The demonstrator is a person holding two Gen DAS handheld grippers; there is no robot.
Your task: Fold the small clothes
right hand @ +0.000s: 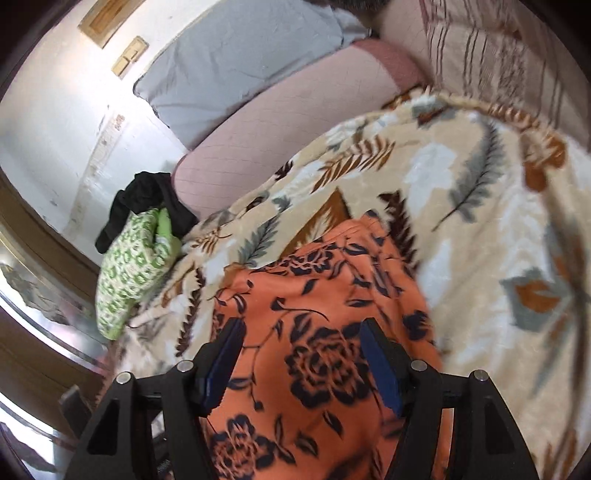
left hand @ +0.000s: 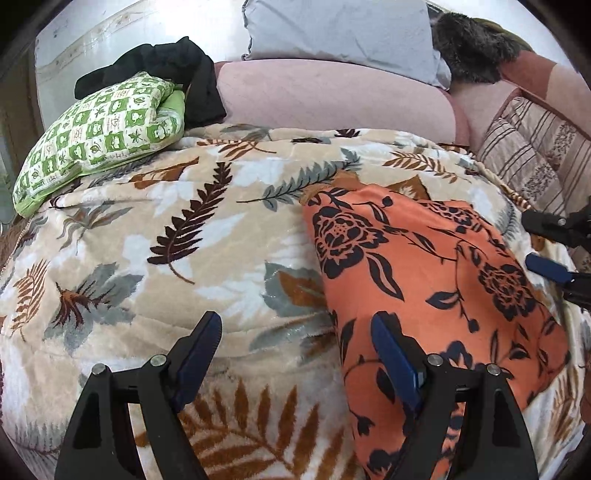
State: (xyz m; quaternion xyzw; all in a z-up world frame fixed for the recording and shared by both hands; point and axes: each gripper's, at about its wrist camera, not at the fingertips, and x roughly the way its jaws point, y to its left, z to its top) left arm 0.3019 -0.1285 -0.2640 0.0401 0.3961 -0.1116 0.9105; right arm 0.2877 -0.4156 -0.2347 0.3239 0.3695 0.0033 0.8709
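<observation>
Two grippers: both hang above a bed, nothing caught in either.
Left gripper [left hand: 291,332]: jaws spread wide over the leaf-print blanket [left hand: 147,236]; its right finger overlaps the near left edge of the garment in the picture, with no cloth pinched.
Right gripper [right hand: 299,343]: jaws apart above the garment, the cloth showing between the pads but not pressed by them; the right wrist view is blurred, so whether a fingertip brushes the fabric I cannot tell.
Orange floral garment [left hand: 436,280]: lies folded into a long flat panel on the right side of the blanket, running from near to far.
Green checked pillow [left hand: 99,136]: far left on the bed, well apart from the garment.
Black cloth [left hand: 177,62]: heaped behind and partly on the green pillow.
Pink bolster [left hand: 332,99]: along the far edge of the blanket.
Grey pillow [left hand: 340,33]: behind the bolster.
Striped cushion [left hand: 532,155]: far right.
</observation>
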